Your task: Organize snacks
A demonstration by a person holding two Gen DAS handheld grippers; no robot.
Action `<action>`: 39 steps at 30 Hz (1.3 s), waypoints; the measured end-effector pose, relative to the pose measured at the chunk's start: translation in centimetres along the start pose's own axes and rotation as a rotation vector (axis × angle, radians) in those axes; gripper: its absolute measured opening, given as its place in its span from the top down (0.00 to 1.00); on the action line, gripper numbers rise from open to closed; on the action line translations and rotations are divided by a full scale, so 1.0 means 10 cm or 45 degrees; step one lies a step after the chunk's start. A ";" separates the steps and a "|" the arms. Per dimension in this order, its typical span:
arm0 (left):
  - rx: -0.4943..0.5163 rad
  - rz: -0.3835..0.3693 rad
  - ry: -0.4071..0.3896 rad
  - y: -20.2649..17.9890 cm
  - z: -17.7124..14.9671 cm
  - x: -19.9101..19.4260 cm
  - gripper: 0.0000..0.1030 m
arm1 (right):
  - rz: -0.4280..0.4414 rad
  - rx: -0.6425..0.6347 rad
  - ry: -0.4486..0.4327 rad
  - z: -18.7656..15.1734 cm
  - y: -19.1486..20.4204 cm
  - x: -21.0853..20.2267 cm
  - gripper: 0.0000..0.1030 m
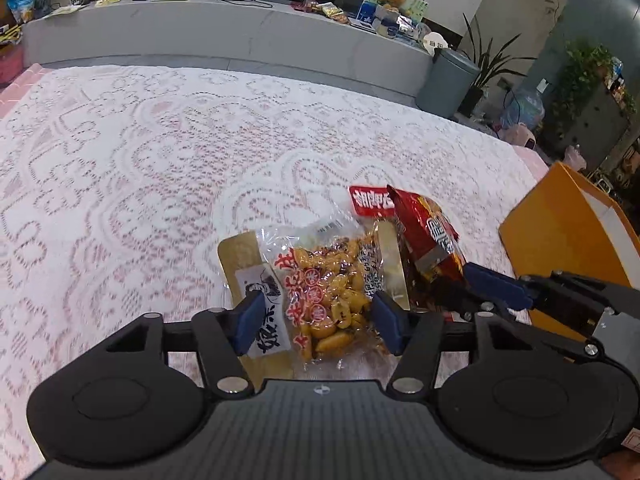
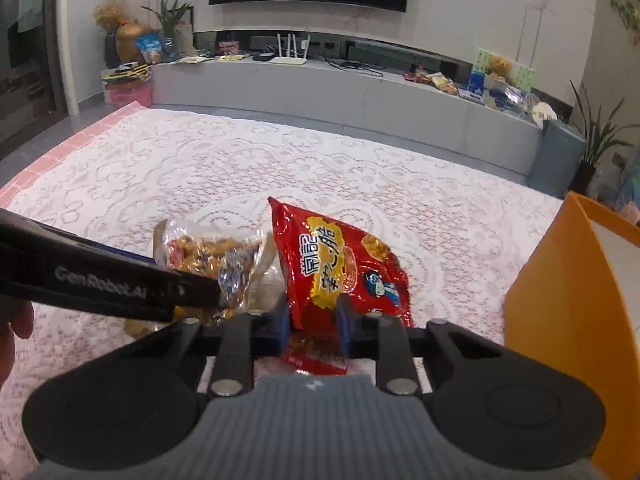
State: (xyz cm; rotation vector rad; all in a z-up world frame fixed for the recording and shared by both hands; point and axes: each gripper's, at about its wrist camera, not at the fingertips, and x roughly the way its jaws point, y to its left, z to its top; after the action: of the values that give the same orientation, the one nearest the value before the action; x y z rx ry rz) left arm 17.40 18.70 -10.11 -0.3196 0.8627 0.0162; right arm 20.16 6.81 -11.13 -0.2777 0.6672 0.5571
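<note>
Across the worktop (image 2: 200,168), spread with white lace over pink, bare of snacks except for one small pile toward the near right. At the right edge, an orange box (image 2: 560,280), open at the top, nothing seen inside from either view. Just left of it, tilted up off the lace, a red bag (image 2: 340,260), pinched at its lower end between the fingers of the right gripper (image 2: 312,322), pads pressed into the foil on both sides. Touching the red bag on its left, a clear peanut bag (image 1: 328,292), lying between the spread fingers of the left gripper (image 1: 316,324); blue pads beside it on either side, not yet closed on it. Partly under the peanut bag, a gold pouch (image 1: 244,256) with a white label. Behind the pile, a small red packet (image 1: 370,202), flat on the lace.

Judged early: no snack seen in the box, one bag gripped and seemingly bound for it, three more left on the worktop. Likely next: red bag over the box rim and released, then the peanut bag, pouch and packet in turn.
</note>
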 end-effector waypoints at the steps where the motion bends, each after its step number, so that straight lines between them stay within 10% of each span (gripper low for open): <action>1: 0.008 0.002 0.001 -0.02 -0.02 -0.02 0.40 | -0.007 -0.019 -0.005 -0.01 0.01 -0.03 0.85; 5: 0.026 0.024 0.043 -0.08 -0.09 -0.11 0.70 | -0.005 -0.073 0.003 -0.06 0.07 -0.17 0.90; 18: 0.041 -0.010 0.179 -0.14 -0.32 -0.24 0.69 | 0.161 -0.214 0.174 -0.30 0.31 -0.49 0.90; 39: 0.034 0.018 -0.060 -0.01 -0.19 -0.44 0.55 | 0.159 0.299 0.189 -0.29 -0.19 -0.52 0.34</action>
State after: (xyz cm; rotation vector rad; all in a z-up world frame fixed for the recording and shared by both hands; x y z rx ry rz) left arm 13.07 18.57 -7.95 -0.2872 0.8174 0.0249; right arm 16.44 1.98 -9.78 -0.0575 0.8906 0.5752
